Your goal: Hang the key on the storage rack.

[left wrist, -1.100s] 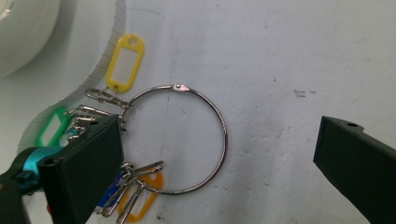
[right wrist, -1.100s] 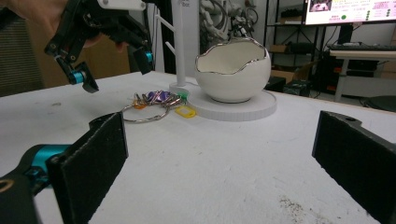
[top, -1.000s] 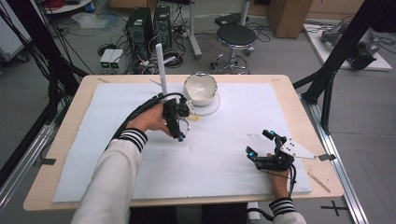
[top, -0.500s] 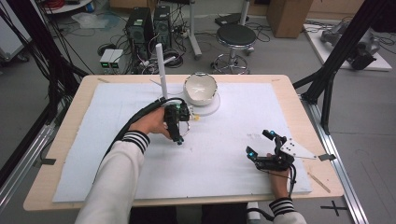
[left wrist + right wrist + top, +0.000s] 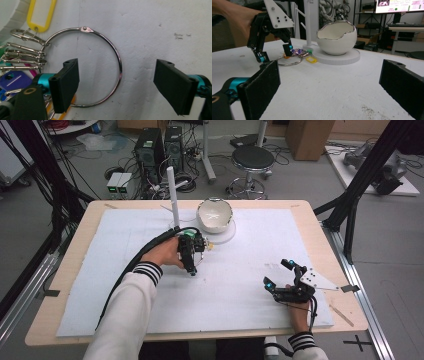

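Left tongs [image 5: 116, 83] closing astride the flat-lying key ring [image 5: 119, 66].

I work in a robotics lab: computer towers [image 5: 159, 147], tangled cables [image 5: 60, 125], a stool [image 5: 253, 159] and black frame struts [image 5: 367, 172] ring my worktop [image 5: 310, 217].

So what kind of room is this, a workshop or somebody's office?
Most likely a lab or workshop set up for recording. Desktop computers and tangled cables sit on the floor behind the table, a black metal frame stands around it, and a monitor glows nearby.
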Available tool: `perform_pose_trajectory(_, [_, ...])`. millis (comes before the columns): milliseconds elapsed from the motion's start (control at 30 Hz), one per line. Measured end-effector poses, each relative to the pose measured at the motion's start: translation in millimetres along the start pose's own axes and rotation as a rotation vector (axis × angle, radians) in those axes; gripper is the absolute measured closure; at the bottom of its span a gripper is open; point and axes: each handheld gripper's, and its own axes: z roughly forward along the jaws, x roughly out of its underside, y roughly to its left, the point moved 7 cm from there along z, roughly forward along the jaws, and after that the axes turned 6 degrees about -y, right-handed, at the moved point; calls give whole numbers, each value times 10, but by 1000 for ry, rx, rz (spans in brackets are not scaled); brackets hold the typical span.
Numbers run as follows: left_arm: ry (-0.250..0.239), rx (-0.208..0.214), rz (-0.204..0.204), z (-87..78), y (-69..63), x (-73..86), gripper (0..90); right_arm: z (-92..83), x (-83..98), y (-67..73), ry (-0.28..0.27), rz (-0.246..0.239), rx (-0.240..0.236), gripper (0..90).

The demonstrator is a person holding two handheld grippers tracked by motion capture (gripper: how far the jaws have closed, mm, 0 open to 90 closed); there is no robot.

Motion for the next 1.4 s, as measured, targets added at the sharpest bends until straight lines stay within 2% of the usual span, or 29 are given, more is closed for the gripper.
perform_pose_trajectory(200, [10,16,-15,9,-8,1,299,-1,1,2,1,1,0,29])
perform_pose_trajectory(233, [13,18,-14,7,-8,3,341,-1,1,1,1,0,0,29])
perform_pose_trajectory(400, [35,15,-20,11,3,16,436,-1,1,0,1,-2,1,29])
perform_pose_trajectory(633, [57,2,-32,17,20,32,504,-2,1,1,2,0,0,29])
perform_pose_trajectory(667, [61,8,-35,16,17,35,539,-1,1,1,1,0,0,29])
perform_pose_trajectory(800, [66,11,-31,12,13,35,566,-1,1,1,1,0,0,29])
perform_pose_trajectory(900, [69,12,-30,11,10,36,628,-1,1,-1,1,-3,0,29])
perform_pose_trajectory(1167, [72,20,-26,20,-2,39,703,1,-1,-2,-2,-6,0,29])
perform_pose_trajectory(1400, [83,23,-33,31,-2,41,728,1,-1,-3,-1,-6,0,29])
